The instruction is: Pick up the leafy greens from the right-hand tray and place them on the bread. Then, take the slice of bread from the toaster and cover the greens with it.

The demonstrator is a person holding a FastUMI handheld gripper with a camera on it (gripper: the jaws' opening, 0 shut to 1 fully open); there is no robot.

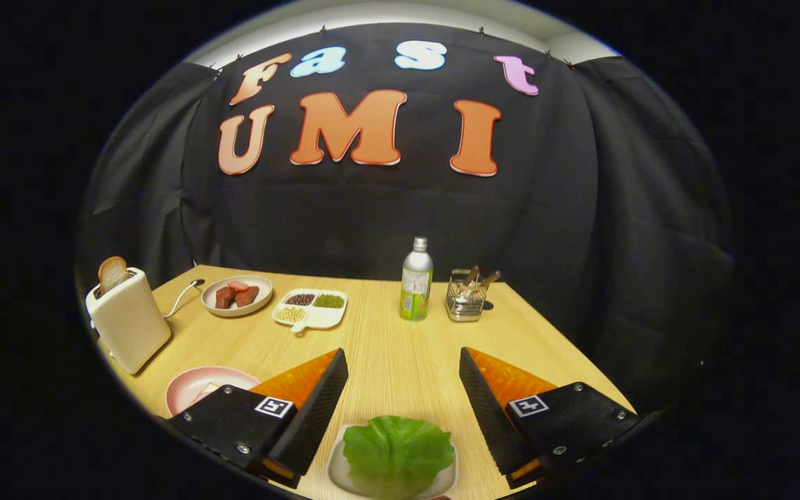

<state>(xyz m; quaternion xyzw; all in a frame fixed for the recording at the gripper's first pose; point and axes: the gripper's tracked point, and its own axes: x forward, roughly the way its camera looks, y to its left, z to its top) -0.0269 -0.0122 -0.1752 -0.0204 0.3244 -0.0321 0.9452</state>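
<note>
Flanking one leaf (396,450): splayed tool (403,368)

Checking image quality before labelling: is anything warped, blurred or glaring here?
Gripper view: fisheye bends the light wooden table edges; the open gripper and the green lettuce leaf between its fingers look sharp; the cream toaster is evenly lit, no harsh glare.

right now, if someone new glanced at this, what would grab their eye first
Probably the bright leafy greens on a white tray, lying between the open gripper fingers, which touch nothing. Next, the white toaster at the table's far left, with a slice of bread standing up out of its slot. Beyond the fingers, a bottle stands beside a wire basket.
</note>
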